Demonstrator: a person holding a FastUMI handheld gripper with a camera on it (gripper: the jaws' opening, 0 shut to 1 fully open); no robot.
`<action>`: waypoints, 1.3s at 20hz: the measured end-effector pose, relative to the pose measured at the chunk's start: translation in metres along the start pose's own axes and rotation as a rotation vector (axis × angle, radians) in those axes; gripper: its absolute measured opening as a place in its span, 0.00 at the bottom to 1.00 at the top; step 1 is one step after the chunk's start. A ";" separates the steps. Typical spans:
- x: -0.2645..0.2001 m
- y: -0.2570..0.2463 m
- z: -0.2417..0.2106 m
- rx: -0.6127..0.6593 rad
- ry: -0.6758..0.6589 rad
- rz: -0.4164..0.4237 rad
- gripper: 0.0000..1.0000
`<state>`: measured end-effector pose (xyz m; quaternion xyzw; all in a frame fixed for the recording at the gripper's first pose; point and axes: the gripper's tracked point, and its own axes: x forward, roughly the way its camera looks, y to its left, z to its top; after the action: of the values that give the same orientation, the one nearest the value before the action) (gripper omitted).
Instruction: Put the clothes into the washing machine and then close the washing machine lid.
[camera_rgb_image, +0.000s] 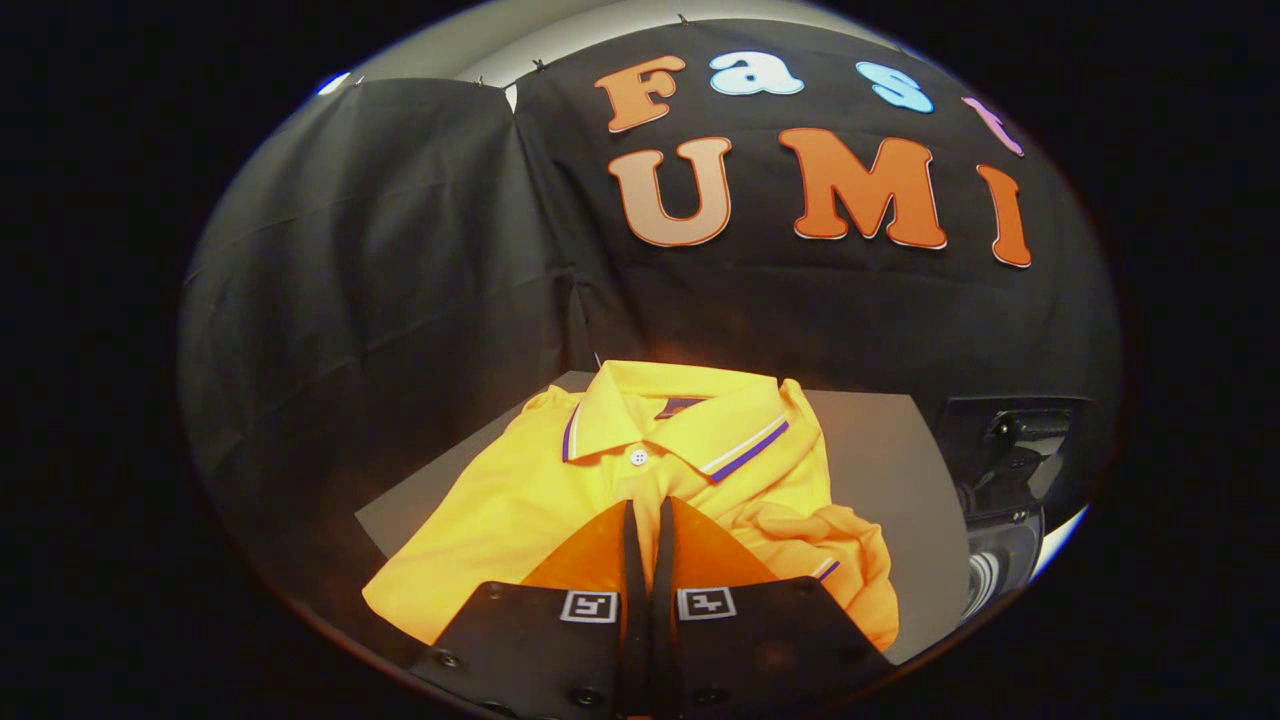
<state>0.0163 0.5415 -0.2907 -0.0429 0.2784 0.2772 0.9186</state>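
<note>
Black cloth hung behind a grey table. On the table lay a yellow shirt with its collar up. The gripper sat over the shirt's front, its two fingers pressed close together, with a thin strip of yellow between them.

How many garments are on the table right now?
1: a yellow polo shirt with purple-striped collar lies on the grey table, under and ahead of the closed gripper fingertips. Anything beneath it would be hidden.

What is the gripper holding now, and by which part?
It cannot be told. The gripper has its fingers nearly closed over the front of the orange polo shirt, below the collar; pinched fabric is not visible.
</note>
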 end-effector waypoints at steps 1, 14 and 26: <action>-0.005 -0.010 0.003 0.002 -0.011 -0.015 0.09; -0.106 -0.137 0.102 -0.048 -0.315 -0.083 0.08; -0.145 -0.295 0.093 -0.015 -0.319 -0.209 0.08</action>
<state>0.1184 0.2443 -0.1574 -0.0339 0.1212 0.1858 0.9745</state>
